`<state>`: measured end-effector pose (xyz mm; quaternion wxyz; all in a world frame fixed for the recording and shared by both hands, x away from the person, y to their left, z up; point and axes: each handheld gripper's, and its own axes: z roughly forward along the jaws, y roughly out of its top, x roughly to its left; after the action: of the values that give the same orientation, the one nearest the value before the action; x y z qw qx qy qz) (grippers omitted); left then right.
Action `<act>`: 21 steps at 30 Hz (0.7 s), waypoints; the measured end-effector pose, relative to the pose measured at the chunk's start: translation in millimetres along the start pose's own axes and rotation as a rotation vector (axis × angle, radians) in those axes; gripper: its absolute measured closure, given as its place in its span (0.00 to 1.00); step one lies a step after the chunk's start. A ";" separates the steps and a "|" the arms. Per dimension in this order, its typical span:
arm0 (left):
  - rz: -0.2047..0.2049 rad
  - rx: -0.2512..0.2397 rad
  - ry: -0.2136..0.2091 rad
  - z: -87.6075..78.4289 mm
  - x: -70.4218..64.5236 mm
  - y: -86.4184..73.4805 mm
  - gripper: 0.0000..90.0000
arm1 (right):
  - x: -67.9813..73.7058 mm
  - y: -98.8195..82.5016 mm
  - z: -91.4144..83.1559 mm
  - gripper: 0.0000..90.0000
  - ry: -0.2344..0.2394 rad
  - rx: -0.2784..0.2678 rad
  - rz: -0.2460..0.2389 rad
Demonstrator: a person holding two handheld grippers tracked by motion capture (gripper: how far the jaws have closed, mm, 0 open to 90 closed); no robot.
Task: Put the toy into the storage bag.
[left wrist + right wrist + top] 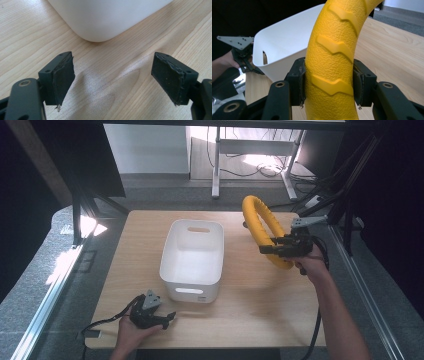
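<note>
A yellow textured ring (260, 222) with raised zigzag ribs stands tilted in the air over the right part of the wooden table (260, 310). My right gripper (274, 246) is shut on the ring's lower arc; in the right gripper view the ring (334, 50) rises between both pads (301, 82). A white plastic bin (175, 265) with handle slots sits in the table's middle, with nothing showing inside it. My left gripper (169, 318) rests low near the table's front edge, just left of the bin's near corner. Its jaws (113, 80) stand open over bare wood, facing the bin's rounded corner (100, 22).
Beyond the table's far edge are a grey floor, a white desk frame (217, 165) and loose cables (265, 167). Dark frame posts (77, 215) stand at the left and right sides. A black cable (105, 322) trails from the left gripper along the front edge.
</note>
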<state>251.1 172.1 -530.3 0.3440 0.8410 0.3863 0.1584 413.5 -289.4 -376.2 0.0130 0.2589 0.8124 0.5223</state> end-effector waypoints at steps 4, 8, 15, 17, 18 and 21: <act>-0.002 -0.004 -0.002 -0.3 0.0 0.0 0.21 | 3.8 3.4 -1.0 0.58 0.015 -0.026 -0.006; -0.001 -0.004 -0.001 -0.5 0.1 0.0 0.21 | 6.2 6.6 -0.8 0.58 0.026 -0.042 -0.008; -0.001 -0.003 0.000 -0.2 0.1 0.0 0.21 | 10.7 12.9 -0.7 0.58 0.042 -0.072 -0.019; -0.002 -0.004 -0.001 -0.3 0.0 0.0 0.21 | 12.2 14.5 -0.9 0.58 0.047 -0.078 -0.024; -0.002 -0.005 -0.001 -0.4 0.0 0.1 0.21 | 13.3 15.4 -1.1 0.58 0.050 -0.081 -0.025; -0.002 -0.005 0.001 -0.8 0.2 0.1 0.21 | 16.3 18.0 -1.5 0.58 0.053 -0.093 -0.033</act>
<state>250.9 172.6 -529.7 0.3460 0.8398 0.3868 0.1593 406.3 -277.8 -356.1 0.0123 0.2306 0.7914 0.5660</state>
